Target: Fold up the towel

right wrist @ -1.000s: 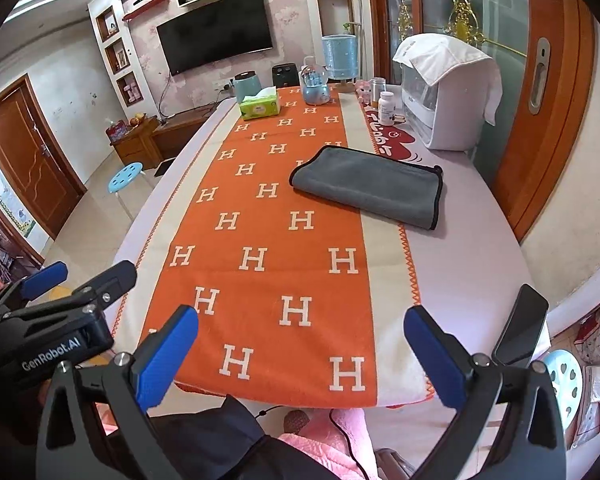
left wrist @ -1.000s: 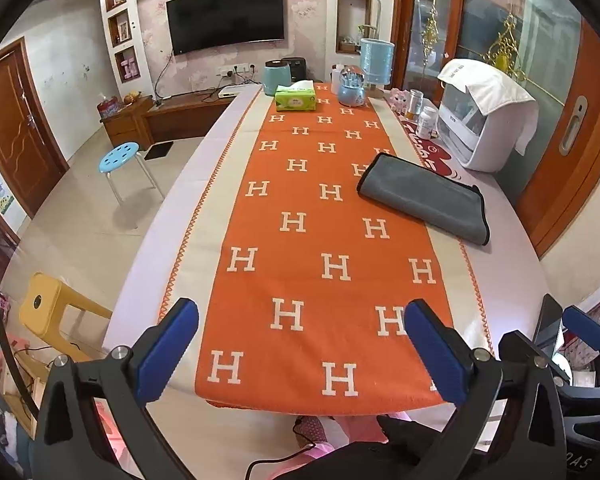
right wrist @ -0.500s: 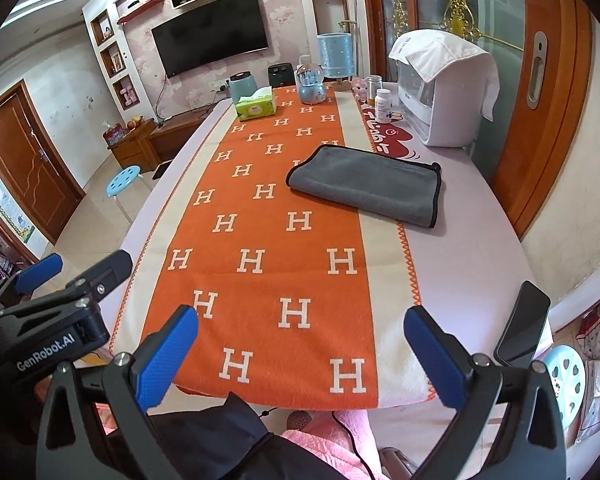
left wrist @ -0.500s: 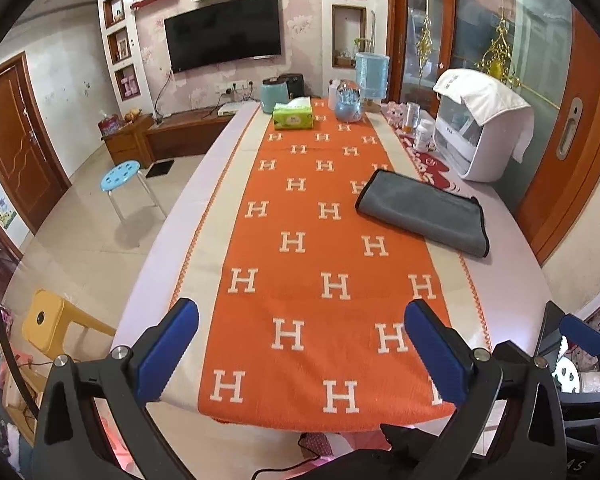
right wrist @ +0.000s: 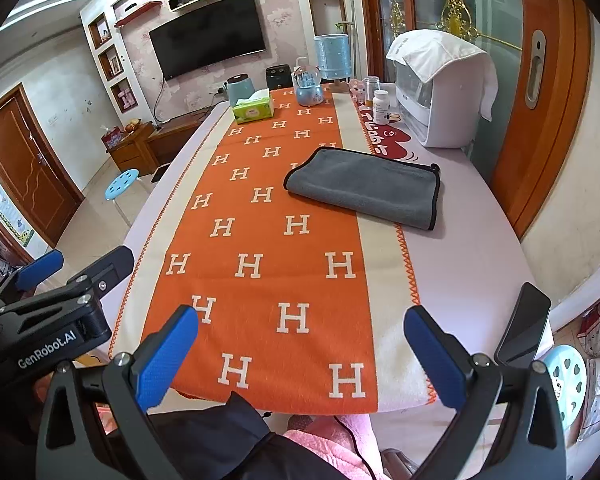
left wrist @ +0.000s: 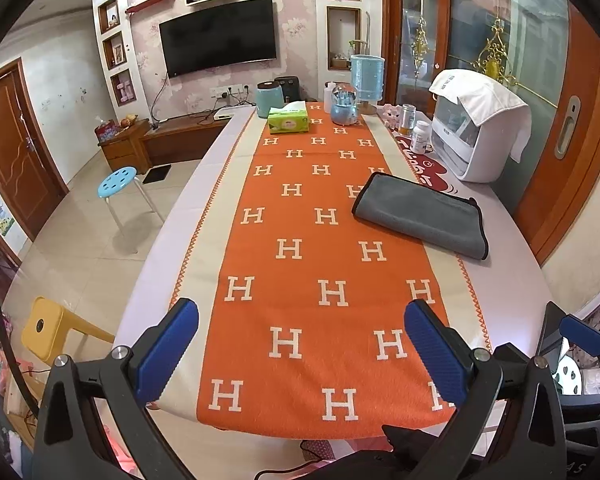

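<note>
Towel (left wrist: 419,215) well beyond both grippers' parted fingers (left wrist: 168,350).

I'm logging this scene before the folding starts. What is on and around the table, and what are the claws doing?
towel: one, grey with dark edging, already folded over, on the table's right side
table runner: one, orange with white H letters, along the table
tissue box: one, green, far end
bottles: two, far right
white appliance: one, cloth-draped, far right
phone: one, black, near right edge
stool: one, light blue, on floor at left
TV: one, black, on wall
left claw: open, empty, over near edge
right claw: open, empty, over near edge
</note>
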`<state>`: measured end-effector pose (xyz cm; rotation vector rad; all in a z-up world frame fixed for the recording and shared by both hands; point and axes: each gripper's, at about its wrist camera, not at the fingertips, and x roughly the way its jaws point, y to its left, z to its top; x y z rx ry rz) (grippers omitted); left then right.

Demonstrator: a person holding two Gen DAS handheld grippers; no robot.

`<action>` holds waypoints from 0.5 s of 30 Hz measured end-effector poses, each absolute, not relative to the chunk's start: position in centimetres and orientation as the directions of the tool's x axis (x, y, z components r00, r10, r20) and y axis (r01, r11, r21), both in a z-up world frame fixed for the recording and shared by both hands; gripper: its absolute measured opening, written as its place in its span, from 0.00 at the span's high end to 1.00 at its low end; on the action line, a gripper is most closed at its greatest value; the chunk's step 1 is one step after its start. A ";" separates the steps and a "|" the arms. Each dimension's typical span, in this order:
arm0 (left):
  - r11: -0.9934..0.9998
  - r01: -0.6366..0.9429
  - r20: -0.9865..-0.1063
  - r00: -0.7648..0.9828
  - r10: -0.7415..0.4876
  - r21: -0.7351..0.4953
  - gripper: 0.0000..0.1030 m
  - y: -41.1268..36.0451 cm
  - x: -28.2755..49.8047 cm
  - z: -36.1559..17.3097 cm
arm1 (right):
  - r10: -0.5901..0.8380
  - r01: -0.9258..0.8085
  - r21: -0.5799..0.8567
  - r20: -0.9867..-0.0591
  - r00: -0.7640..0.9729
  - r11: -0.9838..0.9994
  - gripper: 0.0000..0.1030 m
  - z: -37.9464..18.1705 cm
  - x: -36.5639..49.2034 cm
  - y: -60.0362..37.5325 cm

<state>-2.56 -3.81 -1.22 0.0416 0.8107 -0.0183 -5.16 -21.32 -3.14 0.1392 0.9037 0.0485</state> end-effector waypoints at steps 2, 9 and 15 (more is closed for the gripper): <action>0.999 0.037 -0.724 0.689 -0.005 0.029 0.01 -3.8 -2.4 -1.3 | 0.101 0.017 0.142 -0.780 0.618 0.990 0.00 -3.1 -4.9 -21.2; 0.999 0.040 -0.729 0.685 -0.008 0.027 0.01 -3.6 -2.2 -1.5 | 0.101 0.016 0.142 -0.780 0.618 0.990 0.00 -3.2 -4.9 -21.2; 0.999 0.047 -0.734 0.679 -0.014 0.025 0.01 -3.5 -2.0 -1.9 | 0.101 0.017 0.142 -0.780 0.617 0.990 0.00 -3.2 -4.9 -21.2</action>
